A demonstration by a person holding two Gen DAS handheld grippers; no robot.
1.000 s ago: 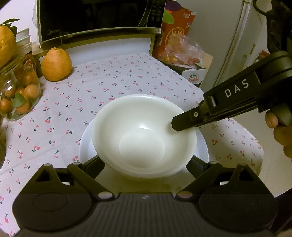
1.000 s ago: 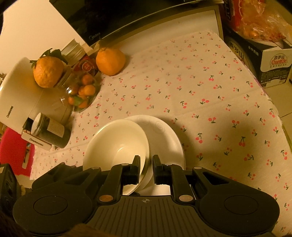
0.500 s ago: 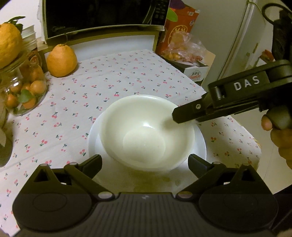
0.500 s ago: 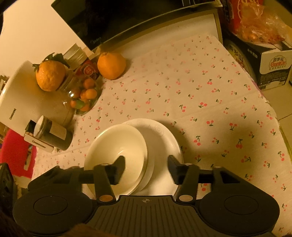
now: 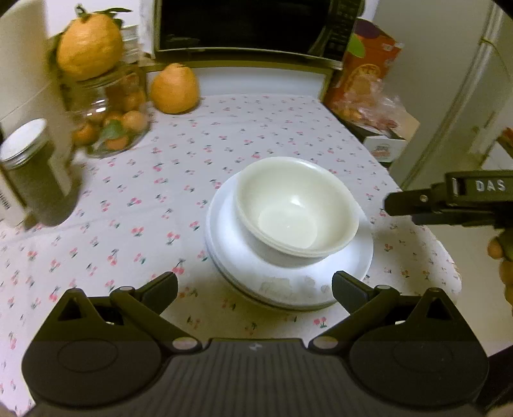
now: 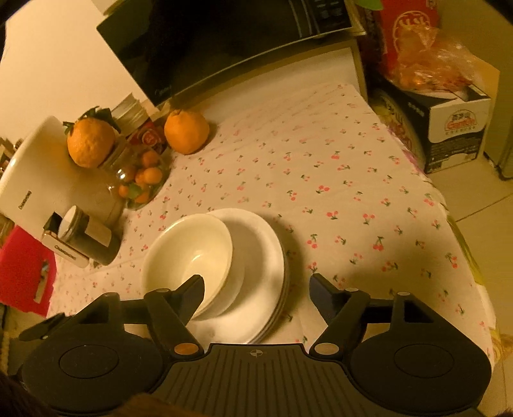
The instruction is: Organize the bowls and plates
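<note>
Two grippers frame the scene from the bottom edge of their own views, and neither holds anything. The left gripper (image 5: 255, 285) has its jaws spread as wide as they go, its fingertips low in the frame over the near rim of the plates (image 5: 237, 256) without touching them. The right gripper (image 6: 256, 288) has its jaws opening; between them shows only the near edge of the dishes, and its pads press on nothing. In the left wrist view that same gripper juts in from the right edge, clear of the crockery, with a hand (image 5: 503, 256) partly visible behind it.

Just beyond the jaws, at centre frame, a stack of white bowls (image 5: 296, 205) sits nested on the stacked white plates, set off-centre toward one side of them. The whole pile rests on a cherry-print tablecloth (image 5: 144, 199).

Farther out, at the left of the left wrist view, stand a dark lidded jar (image 5: 32, 173) and a glass jar of small oranges (image 5: 109, 118) with a large citrus fruit (image 5: 88, 45) on top. A second large citrus (image 5: 174, 89) lies at upper centre, below a microwave (image 5: 253, 25). A cardboard box (image 5: 365, 67) fills the upper right.
</note>
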